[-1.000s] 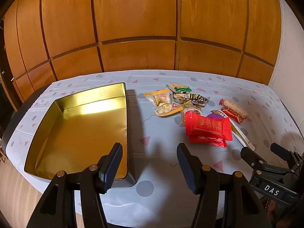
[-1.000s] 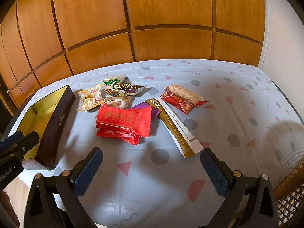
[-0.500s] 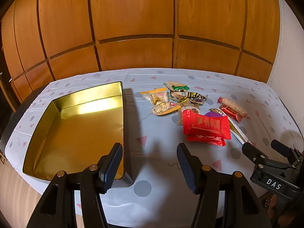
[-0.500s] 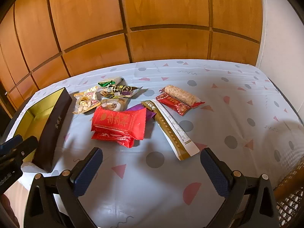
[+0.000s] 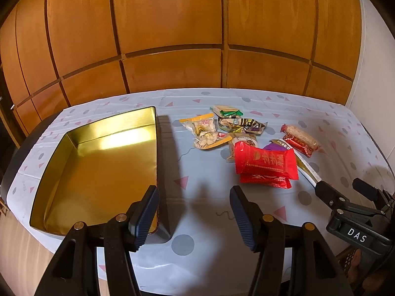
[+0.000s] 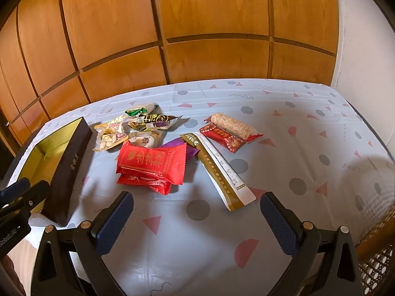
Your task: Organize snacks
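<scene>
My left view shows the gold tin's floor; my right view only its dark side. Snack pile right of tin, on the bench. Left hand-held gripper and right hand-held gripper both gape wide, empty.

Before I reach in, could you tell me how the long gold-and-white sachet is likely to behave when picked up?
The long gold-and-white sachet looks flat and thin, so it will probably flop if gripped by one end. Its glossy film may be slippery. Lying flush on the tablecloth, it could slide rather than lift.
</scene>
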`<action>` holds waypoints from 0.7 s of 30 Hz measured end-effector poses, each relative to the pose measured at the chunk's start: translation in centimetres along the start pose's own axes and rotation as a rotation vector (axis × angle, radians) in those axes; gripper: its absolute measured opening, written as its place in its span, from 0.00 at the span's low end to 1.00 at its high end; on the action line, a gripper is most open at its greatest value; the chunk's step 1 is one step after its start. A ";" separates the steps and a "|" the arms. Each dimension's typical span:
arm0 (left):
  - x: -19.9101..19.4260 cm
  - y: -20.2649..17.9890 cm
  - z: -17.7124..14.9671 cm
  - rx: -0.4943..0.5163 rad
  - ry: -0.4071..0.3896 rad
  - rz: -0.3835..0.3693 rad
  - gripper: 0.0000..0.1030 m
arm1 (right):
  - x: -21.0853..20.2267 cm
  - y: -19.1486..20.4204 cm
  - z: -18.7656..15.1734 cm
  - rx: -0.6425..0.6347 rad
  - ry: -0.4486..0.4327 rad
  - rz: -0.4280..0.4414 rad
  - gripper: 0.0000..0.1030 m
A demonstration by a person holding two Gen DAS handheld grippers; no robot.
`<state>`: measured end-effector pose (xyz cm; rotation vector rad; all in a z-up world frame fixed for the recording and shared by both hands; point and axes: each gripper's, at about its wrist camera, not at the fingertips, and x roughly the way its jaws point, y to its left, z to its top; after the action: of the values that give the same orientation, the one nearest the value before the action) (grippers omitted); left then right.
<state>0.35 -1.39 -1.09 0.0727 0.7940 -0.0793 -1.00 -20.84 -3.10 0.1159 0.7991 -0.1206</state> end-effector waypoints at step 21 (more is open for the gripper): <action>1.6 -0.7 -0.2 -0.019 0.084 -0.197 0.62 | 0.3 -2.4 2.2 -0.042 0.007 -0.010 1.00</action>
<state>1.28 -2.16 -2.38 -0.0207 0.8839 -0.2562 0.44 -23.53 -1.93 0.0721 0.8085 -0.1130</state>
